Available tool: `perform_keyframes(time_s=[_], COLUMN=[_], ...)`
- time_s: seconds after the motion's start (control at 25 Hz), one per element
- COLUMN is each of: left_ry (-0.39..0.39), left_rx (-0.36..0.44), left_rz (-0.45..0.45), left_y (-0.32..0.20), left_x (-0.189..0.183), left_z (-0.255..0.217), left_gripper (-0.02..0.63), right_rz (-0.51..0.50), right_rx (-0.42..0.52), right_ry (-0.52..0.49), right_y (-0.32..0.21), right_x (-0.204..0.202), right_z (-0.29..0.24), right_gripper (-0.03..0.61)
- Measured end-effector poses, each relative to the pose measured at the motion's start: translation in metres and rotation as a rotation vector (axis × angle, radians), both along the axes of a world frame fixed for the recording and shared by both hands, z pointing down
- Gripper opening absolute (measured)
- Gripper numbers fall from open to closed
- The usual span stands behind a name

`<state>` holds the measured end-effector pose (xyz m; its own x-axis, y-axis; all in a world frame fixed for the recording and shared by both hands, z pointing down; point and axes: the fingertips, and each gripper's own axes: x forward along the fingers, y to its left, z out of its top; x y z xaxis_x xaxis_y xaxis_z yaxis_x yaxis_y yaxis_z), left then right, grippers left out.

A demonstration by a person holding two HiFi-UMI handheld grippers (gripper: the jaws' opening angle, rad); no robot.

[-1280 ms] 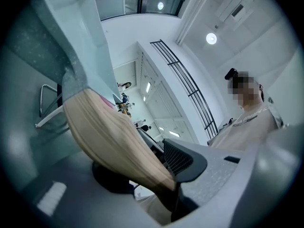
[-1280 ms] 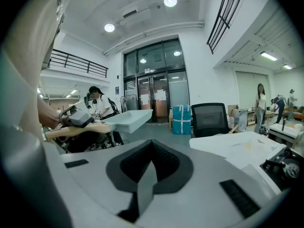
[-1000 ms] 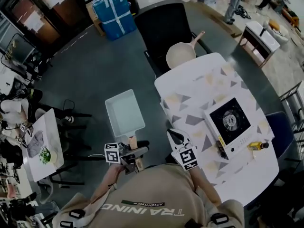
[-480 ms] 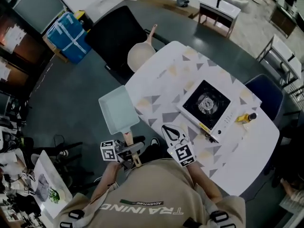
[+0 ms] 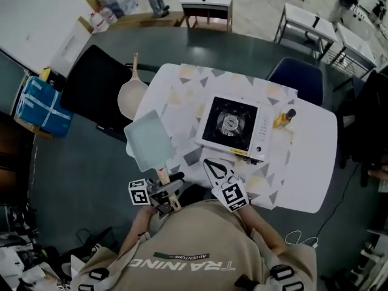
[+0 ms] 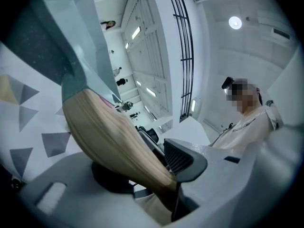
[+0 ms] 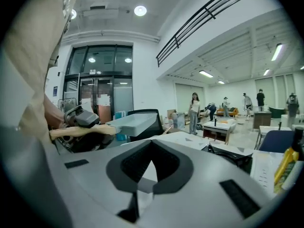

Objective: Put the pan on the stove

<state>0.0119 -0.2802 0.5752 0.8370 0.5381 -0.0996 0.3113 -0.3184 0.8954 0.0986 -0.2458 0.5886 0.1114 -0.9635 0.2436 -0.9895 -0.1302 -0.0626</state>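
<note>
White patterned worktop [image 5: 303, 156] fills mid-frame. Stove [image 5: 233, 129] at its centre. Rectangular pan [image 5: 148, 139] left of stove, apart from it, over worktop's left edge. Left gripper [image 5: 167, 190] clenched on the pan's wooden handle. Right gripper [image 5: 212, 164] closed, empty, below stove.

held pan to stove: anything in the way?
Nothing: the head view shows only bare patterned table between the pan, held by its wooden handle in the left gripper, and the stove.
</note>
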Motion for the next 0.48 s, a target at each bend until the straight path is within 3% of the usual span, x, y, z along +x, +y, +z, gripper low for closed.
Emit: perform_keyframes(time_s=[0.48], left_ry=[0.031], left_rx=[0.008], left_rz=[0.432], left_y=[0.018], left_x=[0.066], left_z=[-0.001], left_gripper=[0.187], right_rz=[0.384], right_rx=[-0.056], right_ry=[0.058], right_y=[0.046], right_x=[0.053], right_z=[-0.013], right_gripper=[0.005])
